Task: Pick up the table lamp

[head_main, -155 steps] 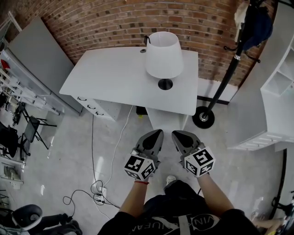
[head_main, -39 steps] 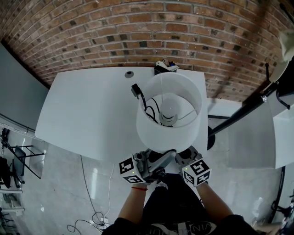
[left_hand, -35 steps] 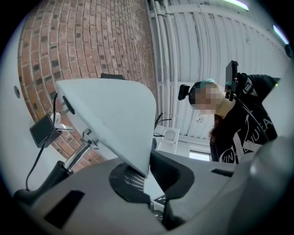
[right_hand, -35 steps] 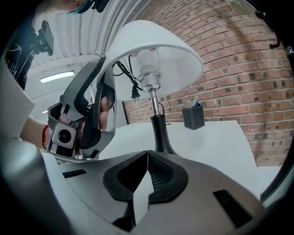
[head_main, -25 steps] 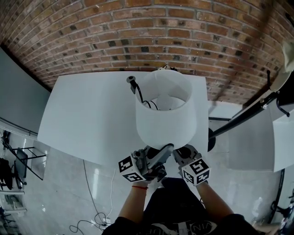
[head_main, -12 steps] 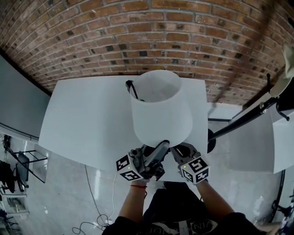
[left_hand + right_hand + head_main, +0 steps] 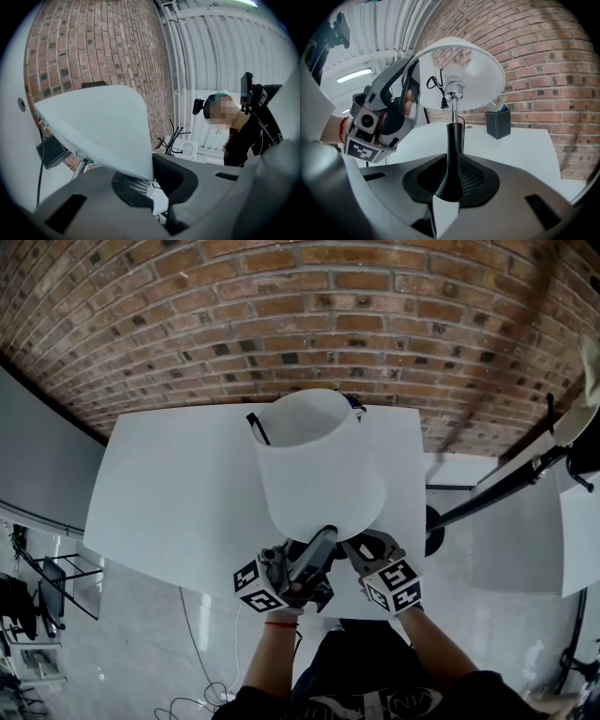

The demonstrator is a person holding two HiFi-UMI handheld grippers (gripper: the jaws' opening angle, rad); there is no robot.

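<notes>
Narrowly parted, having just been opening, the jaws of the right gripper [image 7: 450, 174] flank the black stem [image 7: 453, 140] of the table lamp [image 7: 317, 470]. The stem stands between the pads, close on both sides, with no visible squeeze. The left gripper [image 7: 154, 183] is closed on the lower rim of the white shade [image 7: 101, 124], whose edge runs down into the pinch.

Only the right gripper view looks up under the shade. It shows the bulb [image 7: 452, 70], the black cord [image 7: 436, 86] hanging by the socket, and a dark pen holder [image 7: 498, 123] on the white table [image 7: 520, 145] by the brick wall [image 7: 543, 70].

From the head view the stem is hidden. There the lamp leans away toward the wall, over the table's near edge. The left gripper view alone shows the person [image 7: 253, 136] behind.
</notes>
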